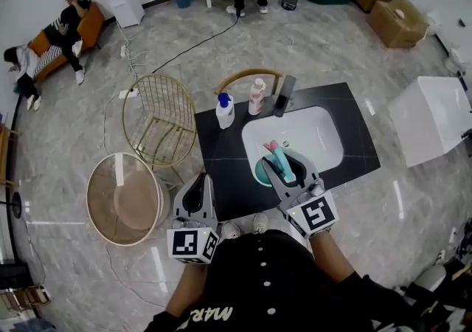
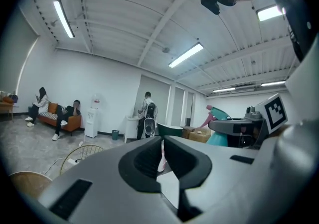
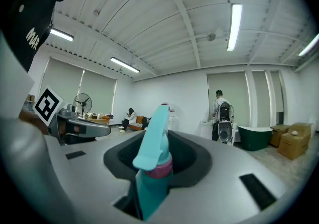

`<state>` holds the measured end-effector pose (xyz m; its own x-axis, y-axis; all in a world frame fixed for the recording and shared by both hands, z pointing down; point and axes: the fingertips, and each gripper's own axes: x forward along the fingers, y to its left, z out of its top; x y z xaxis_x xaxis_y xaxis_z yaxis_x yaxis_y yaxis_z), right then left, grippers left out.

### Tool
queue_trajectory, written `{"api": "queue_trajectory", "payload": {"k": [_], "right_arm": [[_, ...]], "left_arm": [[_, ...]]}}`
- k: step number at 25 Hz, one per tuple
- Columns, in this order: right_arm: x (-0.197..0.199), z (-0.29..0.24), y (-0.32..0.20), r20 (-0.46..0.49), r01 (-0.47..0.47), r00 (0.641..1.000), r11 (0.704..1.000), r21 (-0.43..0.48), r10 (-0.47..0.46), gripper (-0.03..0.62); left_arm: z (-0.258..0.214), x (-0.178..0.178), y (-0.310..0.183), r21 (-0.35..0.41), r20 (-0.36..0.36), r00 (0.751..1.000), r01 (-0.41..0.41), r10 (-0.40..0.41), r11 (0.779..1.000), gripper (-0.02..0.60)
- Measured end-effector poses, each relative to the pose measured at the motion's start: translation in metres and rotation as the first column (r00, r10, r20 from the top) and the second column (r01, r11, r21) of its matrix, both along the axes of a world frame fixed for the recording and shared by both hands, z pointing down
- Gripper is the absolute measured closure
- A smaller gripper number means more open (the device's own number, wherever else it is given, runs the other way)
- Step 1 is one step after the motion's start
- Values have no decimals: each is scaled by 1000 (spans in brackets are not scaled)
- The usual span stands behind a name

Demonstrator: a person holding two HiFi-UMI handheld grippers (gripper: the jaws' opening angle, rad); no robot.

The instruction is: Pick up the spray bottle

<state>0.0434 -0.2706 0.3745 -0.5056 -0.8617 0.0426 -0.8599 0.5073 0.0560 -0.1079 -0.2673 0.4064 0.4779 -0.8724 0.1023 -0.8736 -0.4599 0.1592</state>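
Well, pickup looks done; the worry now is the hold.

- Right hand-held gripper [image 1: 284,167] is pinching the teal spray bottle [image 1: 279,159] at the neck, just under its pink collar. The trigger head sticks up past the jaws and the body hangs below them.
- Bottle is off the black worktop [image 1: 221,168], above the 7 o'clock rim of the white sink basin [image 1: 317,131].
- Left hand-held gripper [image 1: 198,189] is at 9 o'clock of the right one, jaws pressed together on nothing, doing no work.

Risks as I judge them:
- A neck grip leaves the body free to swing. A quick tilt could let it pivot or slide down through the jaws and drop into the basin or onto the worktop edge.
- The collar is the only ledge stopping a slip; any easing of the squeeze loses it.
- Trigger lies close to the jaw faces. A shift in the grip could press it and spray.
- White bottle with blue cap [image 1: 225,111], pink bottle [image 1: 256,96] and black tap [image 1: 284,94] stand at 11 to 12 o'clock of the basin. A forward swing could topple them.
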Motion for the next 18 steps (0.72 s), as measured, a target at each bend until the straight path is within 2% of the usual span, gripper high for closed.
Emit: {"api": "queue_trajectory", "payload": {"k": [2, 8, 18], "right_arm": [[10, -6, 6, 19, -28, 999, 1000, -10, 28, 484], [36, -10, 10, -11, -98, 995, 995, 9, 98, 484], [26, -16, -3, 4, -64, 998, 997, 47, 64, 485]], "left_arm": [[-5, 2, -1, 10, 0, 1000, -9, 9, 1000, 560], [-15, -2, -4, 30, 4, 1000, -2, 2, 1000, 560], [-22, -16, -10, 52, 7, 999, 38, -39, 998, 560]]}}
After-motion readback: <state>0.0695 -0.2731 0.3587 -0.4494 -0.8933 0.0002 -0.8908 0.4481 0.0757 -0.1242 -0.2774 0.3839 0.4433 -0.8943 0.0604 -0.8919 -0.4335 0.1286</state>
